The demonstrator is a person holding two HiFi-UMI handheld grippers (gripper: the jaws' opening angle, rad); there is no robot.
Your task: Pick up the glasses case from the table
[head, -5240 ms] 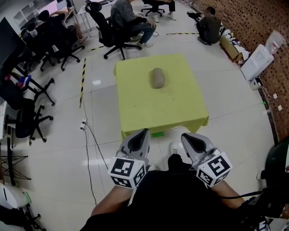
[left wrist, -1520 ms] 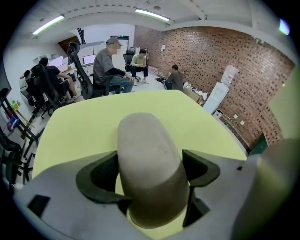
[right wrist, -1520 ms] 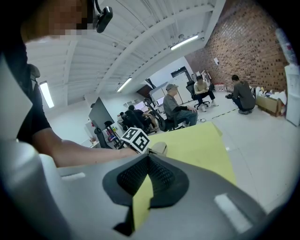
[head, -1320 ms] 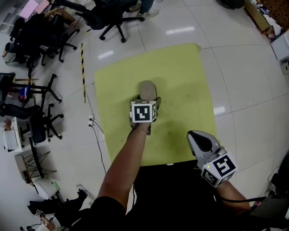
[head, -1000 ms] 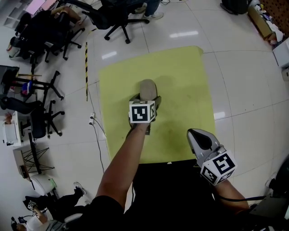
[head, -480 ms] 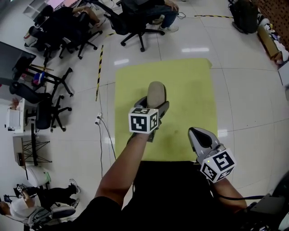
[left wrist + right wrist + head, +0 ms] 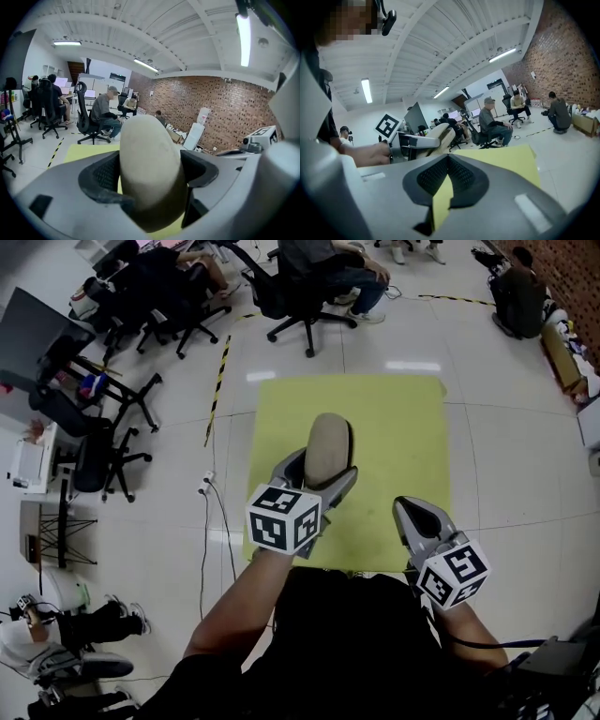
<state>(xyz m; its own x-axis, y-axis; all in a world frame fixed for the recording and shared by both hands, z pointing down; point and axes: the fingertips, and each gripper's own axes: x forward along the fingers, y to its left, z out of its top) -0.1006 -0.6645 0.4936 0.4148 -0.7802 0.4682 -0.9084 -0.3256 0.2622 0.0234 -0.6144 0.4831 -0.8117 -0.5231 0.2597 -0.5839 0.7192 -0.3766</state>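
The glasses case (image 7: 328, 444), a beige oval pouch, is off the yellow table (image 7: 398, 423) and sits upright between the jaws of my left gripper (image 7: 319, 472), which is shut on its lower half. In the left gripper view the case (image 7: 148, 161) fills the middle, with a dark pad pressed against each side. My right gripper (image 7: 413, 512) hangs near the table's front right edge, shut and holding nothing. Its tips meet in the right gripper view (image 7: 448, 159), where the case (image 7: 439, 135) shows at the left in the other gripper.
Office chairs (image 7: 295, 296) with seated people stand beyond the table's far edge, with more chairs (image 7: 89, 427) at the left. Black-and-yellow tape (image 7: 217, 381) and a cable (image 7: 220, 531) lie on the white floor. A brick wall (image 7: 562, 277) runs along the right.
My left gripper has risen with the glasses case, lifting it off the yellow table and drawing it nearer to me. The right gripper has lifted a little, still shut.
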